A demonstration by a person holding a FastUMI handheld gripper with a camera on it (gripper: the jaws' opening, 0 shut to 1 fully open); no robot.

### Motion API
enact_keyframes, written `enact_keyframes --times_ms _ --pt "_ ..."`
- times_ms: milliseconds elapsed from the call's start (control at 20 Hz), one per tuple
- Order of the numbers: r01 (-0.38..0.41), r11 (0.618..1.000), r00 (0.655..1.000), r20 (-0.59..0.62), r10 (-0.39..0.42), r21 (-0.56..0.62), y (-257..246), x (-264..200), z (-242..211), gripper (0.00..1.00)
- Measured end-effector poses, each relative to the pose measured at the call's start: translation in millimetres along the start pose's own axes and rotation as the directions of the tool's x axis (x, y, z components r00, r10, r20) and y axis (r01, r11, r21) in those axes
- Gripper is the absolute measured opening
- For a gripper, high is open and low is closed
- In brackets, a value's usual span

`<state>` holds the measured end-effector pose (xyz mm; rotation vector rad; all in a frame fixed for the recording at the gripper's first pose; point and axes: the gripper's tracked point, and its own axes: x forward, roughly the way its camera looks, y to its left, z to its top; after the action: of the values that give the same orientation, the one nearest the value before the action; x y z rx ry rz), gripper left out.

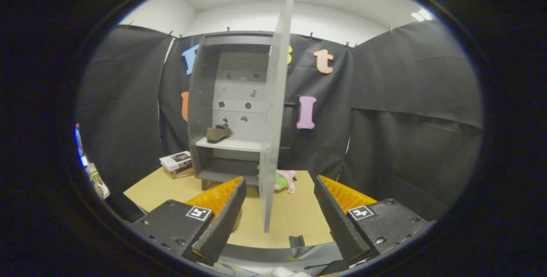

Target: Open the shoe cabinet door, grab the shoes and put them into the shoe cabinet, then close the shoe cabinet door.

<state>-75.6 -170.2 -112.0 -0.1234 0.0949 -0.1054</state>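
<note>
Black-draped booth, tan table (pixel 171 189) carrying a grey shoe cabinet (pixel 201 110) at its far side. Brown shoe (pixel 218 133) resting on the cabinet's pale middle shelf (pixel 230 143), door (pixel 275 110) swung wide open and seen edge-on, reaching toward the gap between the fingers. Gripper (pixel 280 195) spread wide, holding nothing, the door's lower edge between its fingers; stacked books (pixel 176 163) left of the cabinet, a pink-and-green soft toy (pixel 285 180) just behind the door.
</note>
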Motion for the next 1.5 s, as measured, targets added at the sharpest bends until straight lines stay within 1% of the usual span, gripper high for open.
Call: enact_keyframes --times_ms 100,250,350,500,600,750,850,950,1000,1050,1150,1250,1350,1500 --pt "-0.056 0.998 0.998 -0.028 0.056 0.007 51.0 4.4 -22.7 1.0" --pt "-0.122 0.993 0.991 -0.052 0.122 -0.003 110.1 30.2 -51.9 1.0" --pt "-0.17 0.985 0.981 -0.089 0.17 0.011 144.1 55.0 -76.8 1.0" --pt "-0.2 0.979 0.963 -0.174 0.204 0.041 177.9 97.5 -123.7 1.0" --pt "-0.199 0.979 0.955 -0.213 0.205 0.05 193.3 135.5 -151.1 1.0" --pt "-0.2 0.976 0.93 -0.297 0.215 0.08 211.4 190.9 -198.1 1.0" --pt "-0.184 0.976 0.902 -0.373 0.215 0.117 215.6 225.2 -231.5 1.0" --pt "-0.156 0.975 0.88 -0.427 0.21 0.157 216.3 255.1 -254.4 1.0" --pt "-0.149 0.972 0.862 -0.458 0.216 0.179 216.2 265.0 -268.5 1.0" --pt "-0.141 0.97 0.845 -0.486 0.221 0.196 218.0 274.4 -277.9 1.0" --pt "-0.132 0.971 0.832 -0.51 0.217 0.199 218.2 296.1 -289.2 0.99" --pt "-0.124 0.971 0.809 -0.546 0.217 0.202 220.7 312.6 -300.9 0.98" --pt "-0.103 0.97 0.793 -0.57 0.213 0.219 218.2 327.6 -309.2 0.99" --pt "-0.083 0.967 0.778 -0.591 0.214 0.241 219.0 345.0 -317.8 0.99"
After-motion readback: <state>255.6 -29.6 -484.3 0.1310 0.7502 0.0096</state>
